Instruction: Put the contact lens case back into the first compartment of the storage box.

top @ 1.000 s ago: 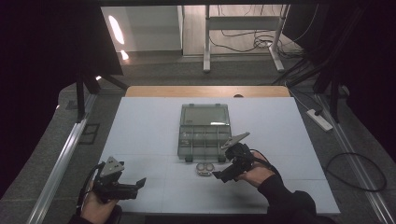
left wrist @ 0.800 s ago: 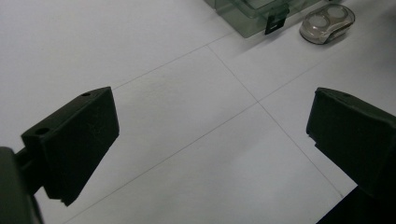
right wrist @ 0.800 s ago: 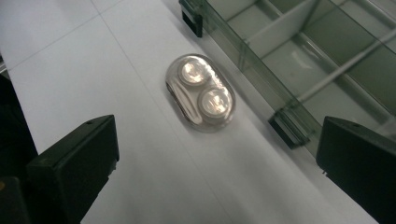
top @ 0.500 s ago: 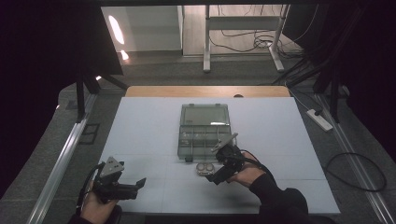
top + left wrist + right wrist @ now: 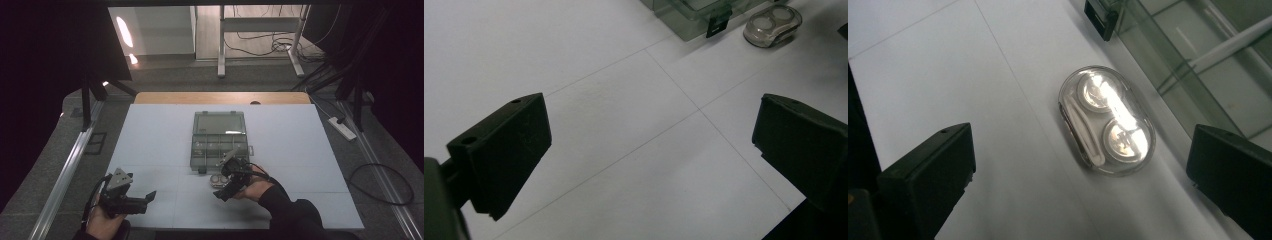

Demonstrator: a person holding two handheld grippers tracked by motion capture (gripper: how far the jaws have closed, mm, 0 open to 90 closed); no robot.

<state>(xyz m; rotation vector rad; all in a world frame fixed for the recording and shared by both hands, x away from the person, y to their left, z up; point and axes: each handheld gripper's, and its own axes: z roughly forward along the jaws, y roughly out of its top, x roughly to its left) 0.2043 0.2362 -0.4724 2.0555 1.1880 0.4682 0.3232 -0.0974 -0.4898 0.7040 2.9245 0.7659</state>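
The right gripper (image 5: 1080, 170), jaws spread, hovers over the case (image 5: 1107, 121); its long axis runs alongside the box (image 5: 1198, 65). Two round wells show inside the case.

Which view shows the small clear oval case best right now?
The right gripper view: the clear oval case lies between its open jaws, two round wells and a white piece visible inside. The left gripper view catches it small at the top edge. In the high view it is tiny beside the right gripper.

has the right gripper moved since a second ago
Yes. The right gripper has shifted left along the near edge of the box, toward the small clear case.
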